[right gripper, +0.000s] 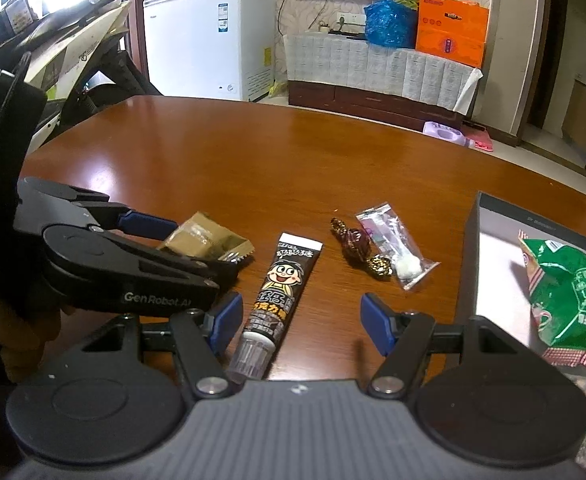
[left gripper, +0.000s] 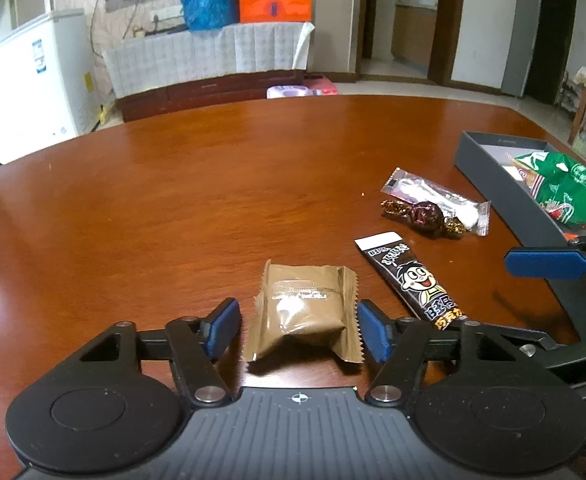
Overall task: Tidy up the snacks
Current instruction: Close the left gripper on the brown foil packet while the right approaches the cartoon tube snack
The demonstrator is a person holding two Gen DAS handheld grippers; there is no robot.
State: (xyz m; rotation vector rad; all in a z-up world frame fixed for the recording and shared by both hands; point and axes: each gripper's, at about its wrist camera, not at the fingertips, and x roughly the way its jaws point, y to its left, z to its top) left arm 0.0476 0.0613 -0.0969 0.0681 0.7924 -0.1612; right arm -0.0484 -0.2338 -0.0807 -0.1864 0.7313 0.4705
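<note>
On the brown wooden tabletop (left gripper: 173, 200) the left tool (left gripper: 299, 328) sits low over a tan foil-wrapped snack packet (left gripper: 301, 312), its two blue pads standing either side of the wrapper with a sliver of gap showing on each side, so the packet lies between them but is not yet pinched; the right wrist view shows the same left tool (right gripper: 221, 246) angled down with the tan packet (right gripper: 203, 238) between its fingers and resting on the wood. Just to the right of that packet lies a black squeeze tube (left gripper: 411, 280) printed with a cartoon face, and beyond it a dark twisted candy (left gripper: 425, 216) lies touching a clear sachet (left gripper: 437, 196) with white contents. The right tool (right gripper: 297, 320) hovers with its pads spread wide and nothing pressed between them; the capped end of the black tube (right gripper: 279, 292) reaches into the space near its left pad, without visible contact. At the right stands a grey open box (right gripper: 473, 264) with a pale floor, holding a green snack bag (right gripper: 573, 292) against its far side; further wrappers show at the lower right corner of the right wrist view, too cut off to tell apart. In the left wrist view the grey box (left gripper: 493, 176) and green bag (left gripper: 569, 188) sit at the right edge, with one blue finger of the right tool (left gripper: 549, 264) crossing in front of the box wall
</note>
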